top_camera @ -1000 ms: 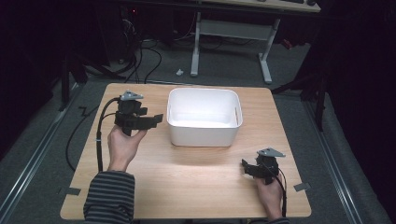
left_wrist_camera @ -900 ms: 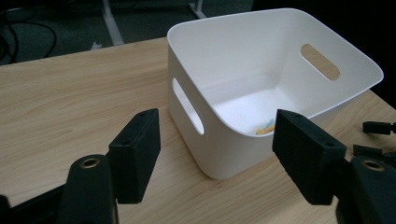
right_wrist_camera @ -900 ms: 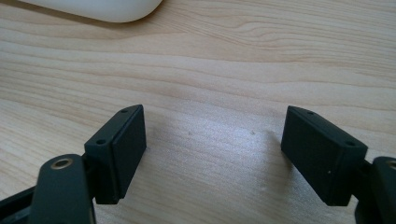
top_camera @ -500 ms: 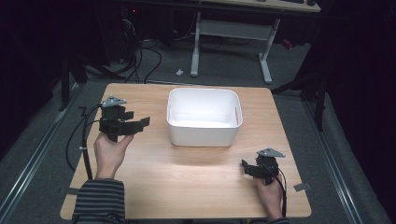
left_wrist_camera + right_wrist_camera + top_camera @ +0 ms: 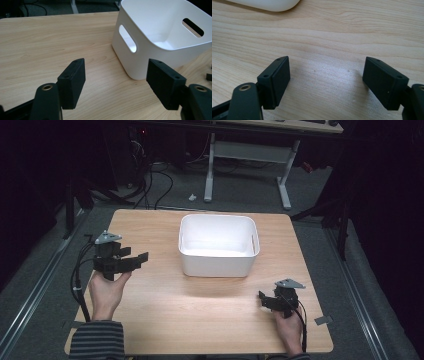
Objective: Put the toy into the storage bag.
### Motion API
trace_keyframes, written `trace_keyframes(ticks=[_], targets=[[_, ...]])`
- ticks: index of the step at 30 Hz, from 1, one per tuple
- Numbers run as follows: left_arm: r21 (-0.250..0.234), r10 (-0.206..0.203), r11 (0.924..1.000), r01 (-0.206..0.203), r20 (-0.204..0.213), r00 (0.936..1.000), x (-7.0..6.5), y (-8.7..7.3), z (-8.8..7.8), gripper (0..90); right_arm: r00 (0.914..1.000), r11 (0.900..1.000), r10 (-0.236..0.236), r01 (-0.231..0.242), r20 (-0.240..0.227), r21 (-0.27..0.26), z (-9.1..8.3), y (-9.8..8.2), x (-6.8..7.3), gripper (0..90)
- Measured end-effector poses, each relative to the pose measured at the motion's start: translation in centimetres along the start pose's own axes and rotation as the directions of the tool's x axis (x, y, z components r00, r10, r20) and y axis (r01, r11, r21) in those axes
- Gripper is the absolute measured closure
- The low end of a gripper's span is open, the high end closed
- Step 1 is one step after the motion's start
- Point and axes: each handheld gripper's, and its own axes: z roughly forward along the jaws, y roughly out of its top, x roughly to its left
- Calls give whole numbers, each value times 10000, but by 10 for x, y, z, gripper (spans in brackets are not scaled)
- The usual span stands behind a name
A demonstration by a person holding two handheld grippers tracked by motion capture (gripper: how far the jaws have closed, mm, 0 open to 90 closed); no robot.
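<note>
A white plastic bin (image 5: 218, 261) with slot handles stands empty at the middle back of the wooden table (image 5: 200, 315). My left gripper (image 5: 142, 257) is held above the table's left side, its jaws pointing right toward the bin and a hand's width short of it. In the left gripper view the gripper (image 5: 116, 63) is open with nothing between its jaws, and the bin (image 5: 140, 47) is ahead to the right. My right gripper (image 5: 262, 298) rests low near the front right, pointing left. Seen in its own view, this gripper (image 5: 327, 61) stands open over bare wood, with a corner of the bin (image 5: 269, 4) at the top.
A black cable (image 5: 79, 275) loops from the left gripper past the table's left edge. Beyond the far edge are a white desk frame (image 5: 250, 155) and floor cables. Bare wood lies between the two hands in front of the bin.
My left hand has carried its gripper leftward and a little toward the near side, away from the bin. The right gripper and the bin have stayed put.
</note>
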Motion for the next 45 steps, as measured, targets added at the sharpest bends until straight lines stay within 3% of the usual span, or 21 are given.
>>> trace_keyframes(ticks=[7, 15, 18, 23, 45], targets=[[229, 137, 9996, -137, -24, 9999, 1, -14, -1, 290, 10000, 10000, -37, 37, -35, 3, 0, 0, 0, 222], [382, -3, 9993, 7, -89, 10000, 3, -28, 1, 281, 10000, 10000, -38, 38, -41, 3, 0, 0, 1, 222], [316, 3, 9995, 7, -319, 9995, 2, -31, 4, 258, 10000, 10000, -45, 45, -48, 6, 0, 0, 1, 221], [395, 102, 9992, -91, -276, 9996, -3, -37, 11, 253, 10000, 10000, -60, 60, -50, 9, 0, 0, 0, 222], [604, -176, 9980, 167, 137, 9998, -7, -67, 34, 246, 10000, 10000, -77, 77, -62, 15, -1, 0, 1, 221]])
